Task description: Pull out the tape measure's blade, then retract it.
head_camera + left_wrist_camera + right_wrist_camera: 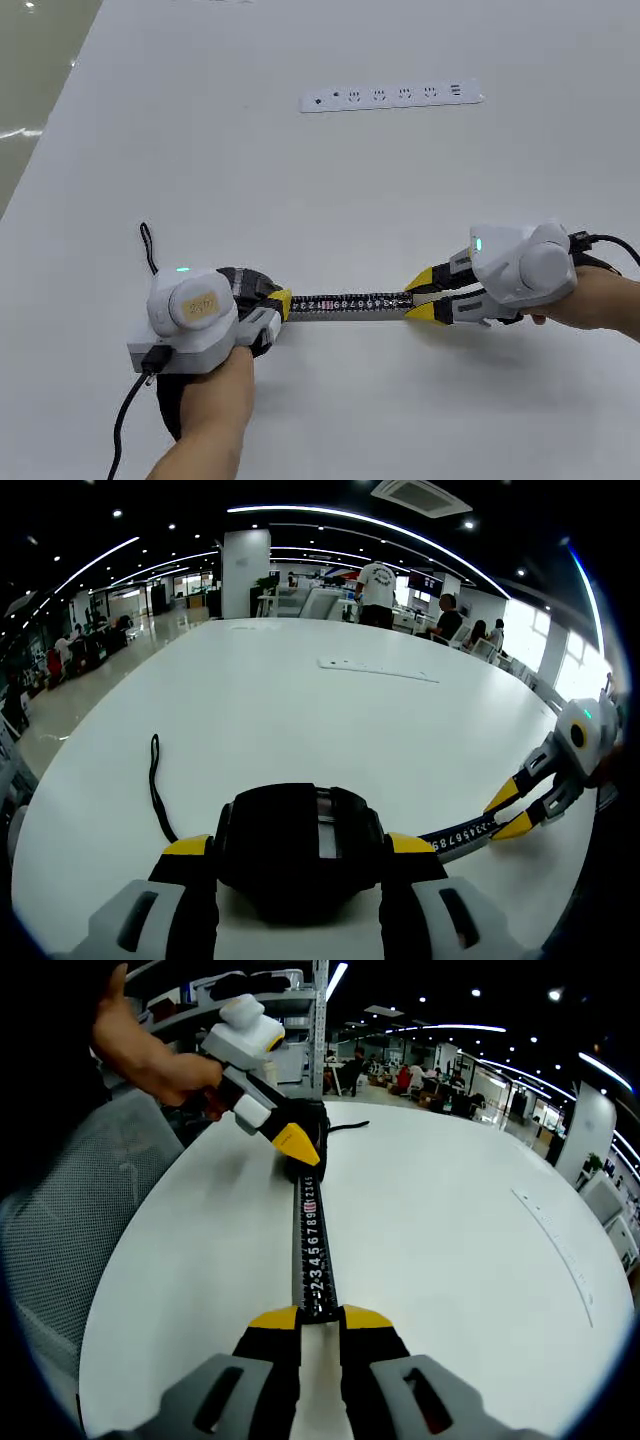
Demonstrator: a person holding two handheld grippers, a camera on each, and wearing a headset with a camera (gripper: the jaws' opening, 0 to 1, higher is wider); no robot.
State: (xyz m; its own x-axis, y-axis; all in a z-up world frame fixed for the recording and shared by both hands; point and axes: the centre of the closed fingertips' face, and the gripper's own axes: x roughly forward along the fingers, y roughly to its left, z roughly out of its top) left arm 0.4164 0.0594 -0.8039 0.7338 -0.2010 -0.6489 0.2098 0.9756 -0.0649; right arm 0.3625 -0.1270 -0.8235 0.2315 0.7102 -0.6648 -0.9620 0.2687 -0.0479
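left gripper [272, 315]: we clamp the black rounded tape measure case [300, 830], anchoring it.
right gripper [320, 1318]: clenched on the black numbered blade [313, 1245] tip, pulling it taut.

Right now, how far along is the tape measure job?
Done: the blade is partly out of the tape measure case. In hand: left gripper clamps the case, right gripper pinches the blade's end. Left: retracting the blade fully.

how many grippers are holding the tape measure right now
2. The left gripper clamps the black case at the near left of the table. The right gripper pinches the end of the blade, off to the right.
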